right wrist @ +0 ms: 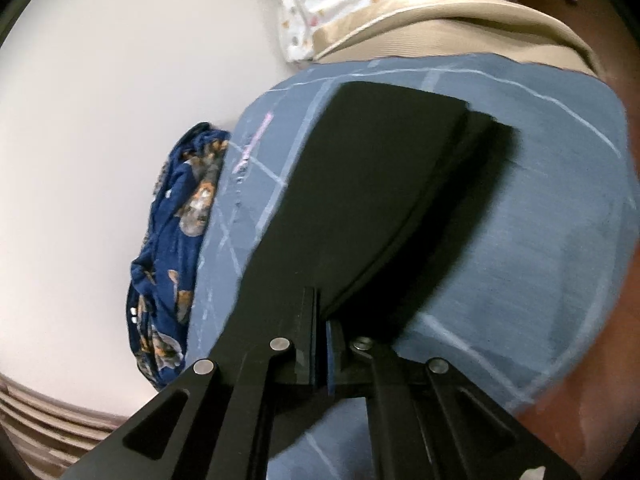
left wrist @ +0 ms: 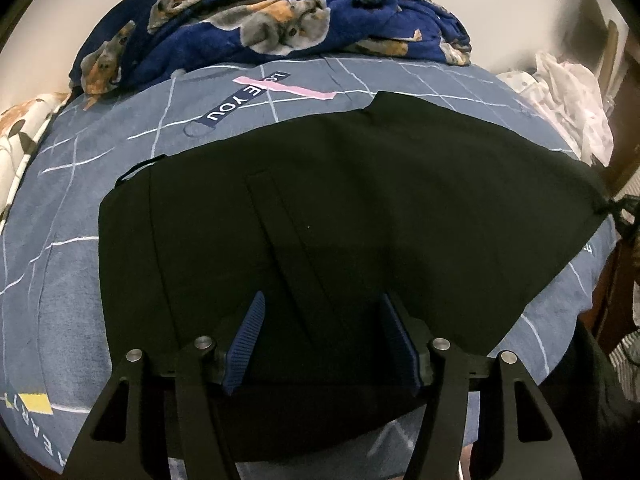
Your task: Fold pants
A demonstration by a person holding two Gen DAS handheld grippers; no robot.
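On the far left, a navy dog-print blanket (left wrist: pixel 256 20) is heaped against the wall at the far side of the bed, clear of the work. The black pants (left wrist: pixel 320 208) lie spread across the grey-blue checked bedsheet (left wrist: pixel 60 240), waistband end to the left, legs running off right. The left gripper (left wrist: pixel 320 316) hangs over the near part of the pants with its jaws roughly half apart; its blue pads (left wrist: pixel 250 332) sit on the cloth but pinch nothing. Further right, the right gripper (right wrist: pixel 322 320) has its jaws pressed tight together on an edge of the pants, and the cloth rises off the sheet from that pinch, a lifted flap with a second layer below it.

The step in hand looks like carrying the leg end over toward the waistband. To do it well, keep the held edge taut and level so the flap lays down square on the layer below, and let the left gripper pin the cloth so it does not drag.

Room is fair: bare sheet lies beyond the far edge of the pants, while at right the bed's edge and a pale bundle of linen (left wrist: pixel 568 96) sit near, so the swing is best kept inward
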